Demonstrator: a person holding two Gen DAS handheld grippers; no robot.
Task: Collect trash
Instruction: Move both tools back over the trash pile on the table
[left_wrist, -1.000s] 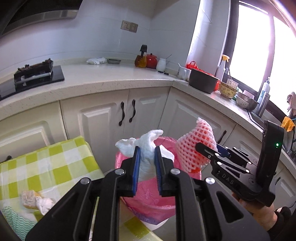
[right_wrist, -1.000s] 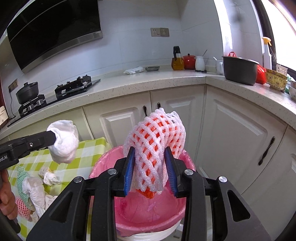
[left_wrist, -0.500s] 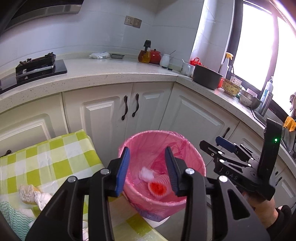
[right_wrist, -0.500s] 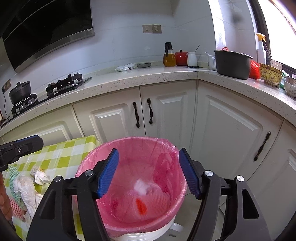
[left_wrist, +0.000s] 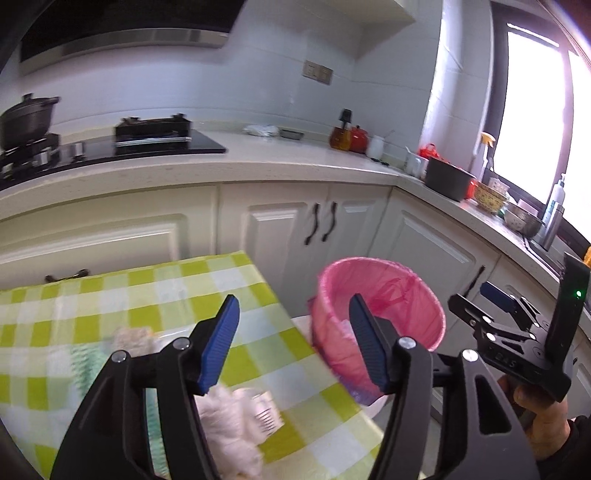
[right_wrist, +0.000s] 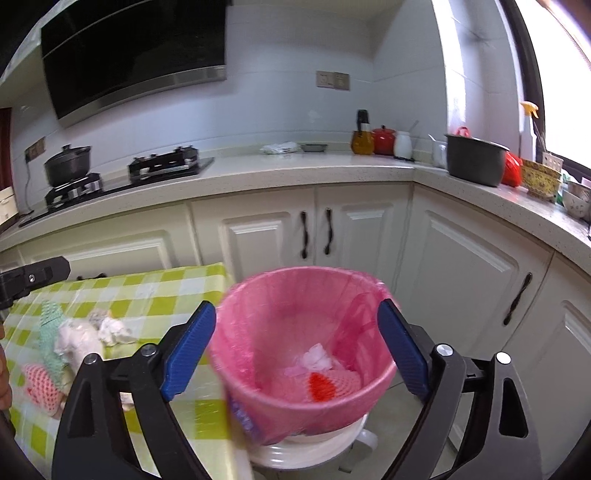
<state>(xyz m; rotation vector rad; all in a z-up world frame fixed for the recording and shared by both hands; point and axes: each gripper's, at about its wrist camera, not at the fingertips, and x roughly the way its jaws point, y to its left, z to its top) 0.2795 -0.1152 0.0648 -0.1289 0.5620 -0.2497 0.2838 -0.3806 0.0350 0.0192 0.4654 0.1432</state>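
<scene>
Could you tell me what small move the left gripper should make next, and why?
Probably lower the left gripper onto the white wad on the checked table and close. Both grippers are open and empty, the pink bin holds two pieces, and more trash lies on the table.

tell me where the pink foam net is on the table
In the right wrist view, the pink foam net lies at the far left on the checked tablecloth, beside crumpled tissues.
</scene>
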